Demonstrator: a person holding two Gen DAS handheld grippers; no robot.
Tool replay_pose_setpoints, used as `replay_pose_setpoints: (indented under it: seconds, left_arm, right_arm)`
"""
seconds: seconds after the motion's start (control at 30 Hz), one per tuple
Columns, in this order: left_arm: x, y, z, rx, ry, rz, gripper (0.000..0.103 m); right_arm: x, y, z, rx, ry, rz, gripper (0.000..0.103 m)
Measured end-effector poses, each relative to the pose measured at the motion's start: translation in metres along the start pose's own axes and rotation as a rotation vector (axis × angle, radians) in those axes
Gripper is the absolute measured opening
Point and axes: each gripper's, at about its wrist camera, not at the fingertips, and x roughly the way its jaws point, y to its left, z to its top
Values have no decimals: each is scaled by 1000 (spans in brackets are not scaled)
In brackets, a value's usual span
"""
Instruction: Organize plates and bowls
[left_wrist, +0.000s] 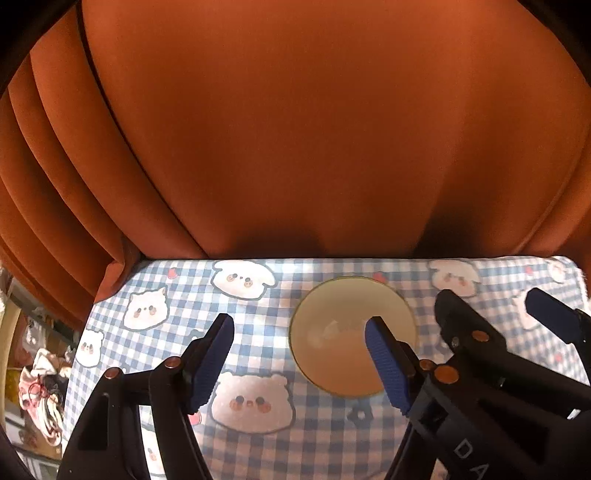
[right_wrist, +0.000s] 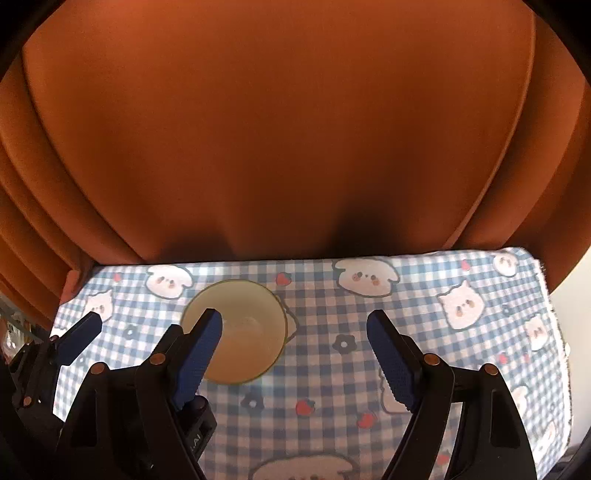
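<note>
Covering the surface, checked cloth (right_wrist: 325, 373), orange curtain (right_wrist: 280, 129) behind

We hold both grippers side by side, tipped forward and downward. Our left gripper (left_wrist: 300, 360) has its two black fingers spread wide, blue ribbed pads (left_wrist: 212, 363) facing each other with nothing between them. Our right gripper (right_wrist: 295, 360) is just as wide, its blue pads (right_wrist: 391, 360) gripping nothing. In the left wrist view the right gripper (left_wrist: 498, 317) shows at the right edge, close beside ours; in the right wrist view the left gripper (right_wrist: 79, 338) shows at the left edge.
</note>
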Motion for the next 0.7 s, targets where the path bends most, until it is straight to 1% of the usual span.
replay_pose_setpoints:
  seconds: [0.07,0.13,0.17,0.2,0.27,0.37,0.43,0.47,0.5,0.53,0.57,0.6,0.67,0.7]
  left_arm:
    - [15,-1,0,-7,13,25,75]
    - [34,-2,0,-6,36,43,75]
    - [42,-3,0,-6,48,47,75]
    - [51,-3,-1,-5,64,53,73]
    - [65,-6,-3,-4,91,52,69]
    - [79,-9,-8,-6,114,57,61]
    - [86,-10,-11,-9,128,44,50]
    - [90,-11,-12,-11,138,34,47]
    - [93,-11,-13,-11,149,21,41]
    - [96,-12,-14,-8,157,11,37]
    - [97,-13,-16,-5,159,15,35]
    - [98,-13,-16,-4,154,25,30]
    - [98,-11,-16,-9,143,29,27]
    - [98,-10,-16,-14,142,27,25]
  right_arm:
    - [19,1,2,-8,10,-4,82]
    - [34,2,2,-17,19,-5,78]
    - [45,4,2,-20,32,-9,74]
    - [52,4,1,-22,40,-13,70]
    - [69,4,-1,-22,61,-22,68]
    - [86,4,-3,-25,82,-25,64]
    - [93,3,-5,-28,89,-28,60]
    - [97,3,-6,-29,97,-24,56]
    - [100,2,-6,-27,104,-20,51]
    - [103,2,-6,-26,109,-14,48]
    - [105,2,-6,-26,114,-12,42]
    - [107,2,-6,-27,120,-12,36]
    - [111,2,-6,-25,132,10,27]
    - [112,3,-6,-24,133,20,25]
